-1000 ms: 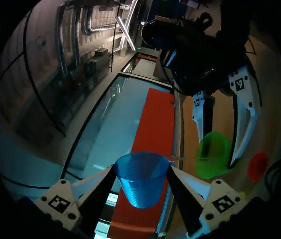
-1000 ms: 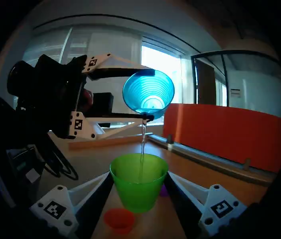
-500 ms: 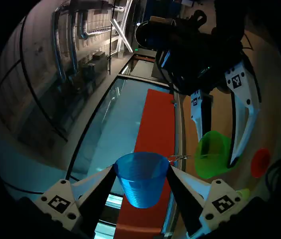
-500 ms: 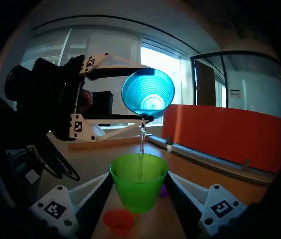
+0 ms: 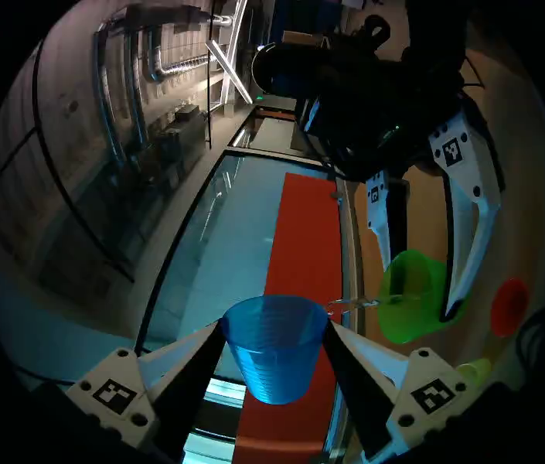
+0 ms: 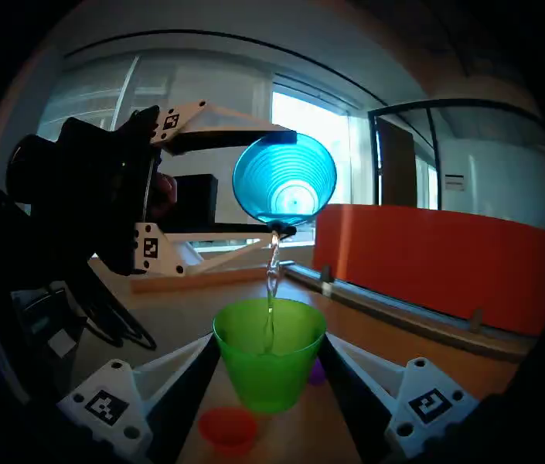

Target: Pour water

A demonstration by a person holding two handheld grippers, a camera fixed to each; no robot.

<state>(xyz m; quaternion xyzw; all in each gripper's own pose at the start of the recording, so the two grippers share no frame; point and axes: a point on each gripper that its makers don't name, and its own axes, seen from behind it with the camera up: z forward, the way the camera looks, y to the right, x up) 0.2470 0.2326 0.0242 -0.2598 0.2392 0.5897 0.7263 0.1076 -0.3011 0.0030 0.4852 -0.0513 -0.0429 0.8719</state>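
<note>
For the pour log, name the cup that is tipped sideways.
The blue cup, tilted mouth-sideways in the left gripper, water streaming from its rim. The green cup below stands upright in the right gripper; the orange cup sits upright on the table.

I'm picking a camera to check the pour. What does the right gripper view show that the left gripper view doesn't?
Right gripper view: the open mouth of the blue cup, a small purple thing behind the green cup, a bright window. Left gripper view: a small yellow thing, pipes along a wall. Both: left tool shut on the tilted blue cup, right tool shut on the green cup, the thin water stream between them, the orange cup, the orange panel.
</note>
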